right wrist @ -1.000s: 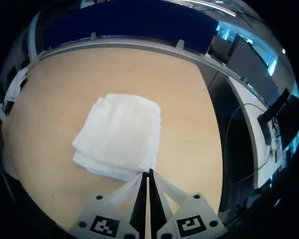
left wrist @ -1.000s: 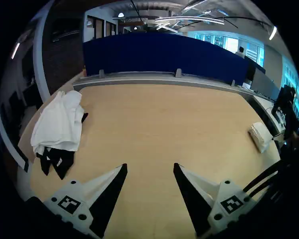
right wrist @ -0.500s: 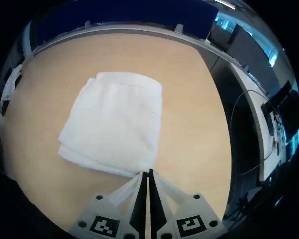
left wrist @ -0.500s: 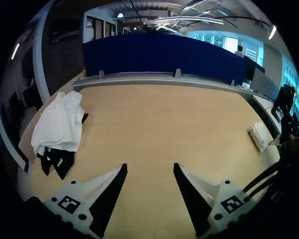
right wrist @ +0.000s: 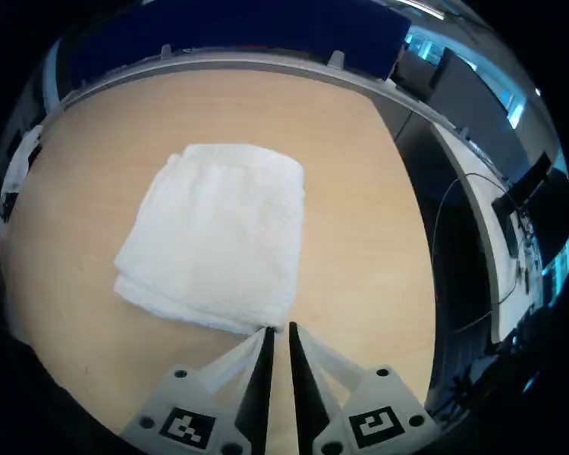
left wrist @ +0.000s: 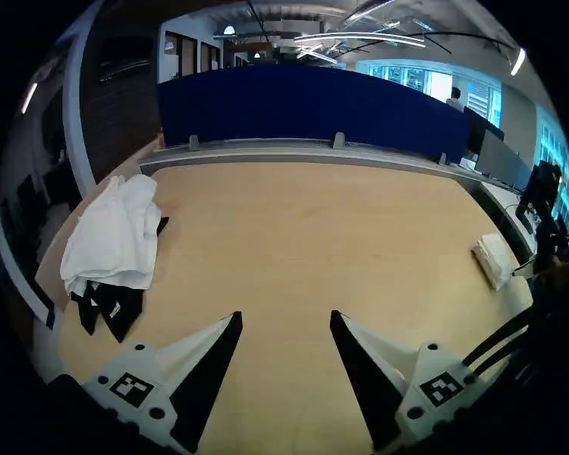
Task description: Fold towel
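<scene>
Item: folded white terry towel (right wrist: 216, 235), just ahead-left of my right gripper (right wrist: 281, 330), jaws narrowly parted, empty (long axis runs away from the tips). My left gripper (left wrist: 284, 315): wide, empty, towel far to its right.

No words, numbers or brand names are showing legibly anywhere. The left claw (left wrist: 284, 324) and the right claw (right wrist: 278, 334) are each carrying black-and-white square markers (left wrist: 130, 387) on their fingers, and these are spelling out nothing readable.
</scene>
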The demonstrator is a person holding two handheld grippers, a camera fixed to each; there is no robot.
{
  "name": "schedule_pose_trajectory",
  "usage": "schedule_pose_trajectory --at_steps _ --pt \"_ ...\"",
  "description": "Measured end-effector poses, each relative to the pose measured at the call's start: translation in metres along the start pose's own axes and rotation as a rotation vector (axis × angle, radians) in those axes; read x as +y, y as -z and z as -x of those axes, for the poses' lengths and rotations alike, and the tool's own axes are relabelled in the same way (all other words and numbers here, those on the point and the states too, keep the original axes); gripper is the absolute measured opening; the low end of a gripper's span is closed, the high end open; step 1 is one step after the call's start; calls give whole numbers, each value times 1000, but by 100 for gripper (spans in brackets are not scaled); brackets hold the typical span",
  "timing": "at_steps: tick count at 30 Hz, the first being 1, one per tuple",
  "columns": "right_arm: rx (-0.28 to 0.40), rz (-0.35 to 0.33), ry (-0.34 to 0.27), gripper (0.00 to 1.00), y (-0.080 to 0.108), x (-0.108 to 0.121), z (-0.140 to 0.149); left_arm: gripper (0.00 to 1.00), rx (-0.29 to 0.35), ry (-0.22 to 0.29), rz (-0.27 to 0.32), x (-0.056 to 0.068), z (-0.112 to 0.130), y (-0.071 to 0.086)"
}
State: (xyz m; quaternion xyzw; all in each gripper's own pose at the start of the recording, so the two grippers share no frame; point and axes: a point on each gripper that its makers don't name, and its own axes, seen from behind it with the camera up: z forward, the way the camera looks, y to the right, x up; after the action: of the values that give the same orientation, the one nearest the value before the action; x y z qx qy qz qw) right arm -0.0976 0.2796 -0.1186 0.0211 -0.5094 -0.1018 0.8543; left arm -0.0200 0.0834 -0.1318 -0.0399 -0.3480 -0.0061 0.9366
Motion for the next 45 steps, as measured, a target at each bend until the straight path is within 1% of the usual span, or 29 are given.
schedule_pose_trajectory --at_steps 3,5,11,13,14,15,18,19,21,29,33,35,38,41,45 --pt "10 -2 -5 36 4 0 0 85 1 3 2 0 -1 0" --pt "16 -3 -5 43 8 0 1 85 2 5 4 0 -1 -1" --pt "18 -7 -2 46 14 -3 5 85 4 2 10 1 -2 -3" --pt "22 -10 -2 53 16 -4 5 85 5 1 12 2 -2 -4" --pt "24 -11 -2 57 17 -5 5 85 5 1 13 2 -3 -4" --pt "28 -12 -2 63 18 -6 5 85 5 1 14 2 -3 -4" --pt "39 -16 0 88 22 -10 3 85 6 3 17 1 -2 -4" --pt "43 -16 2 94 23 -11 1 85 7 3 17 1 -2 -3" --pt "50 -16 5 98 25 -14 -1 85 8 5 19 0 -2 -3" --pt "73 -11 11 98 31 -20 -10 85 14 11 22 -3 -2 -1" --pt "112 -7 1 98 37 -26 -22 85 17 20 24 -6 -2 -1" --pt "147 -1 -8 98 41 -29 -33 85 18 22 26 -7 -2 -1" --pt "220 11 -24 98 50 -34 -55 85 19 23 28 -9 -3 -2" --pt "309 27 -46 99 62 -38 -81 85 22 23 32 -10 -5 -3" --pt "467 52 -93 99 87 -40 -120 85 27 26 36 -11 -7 -4"
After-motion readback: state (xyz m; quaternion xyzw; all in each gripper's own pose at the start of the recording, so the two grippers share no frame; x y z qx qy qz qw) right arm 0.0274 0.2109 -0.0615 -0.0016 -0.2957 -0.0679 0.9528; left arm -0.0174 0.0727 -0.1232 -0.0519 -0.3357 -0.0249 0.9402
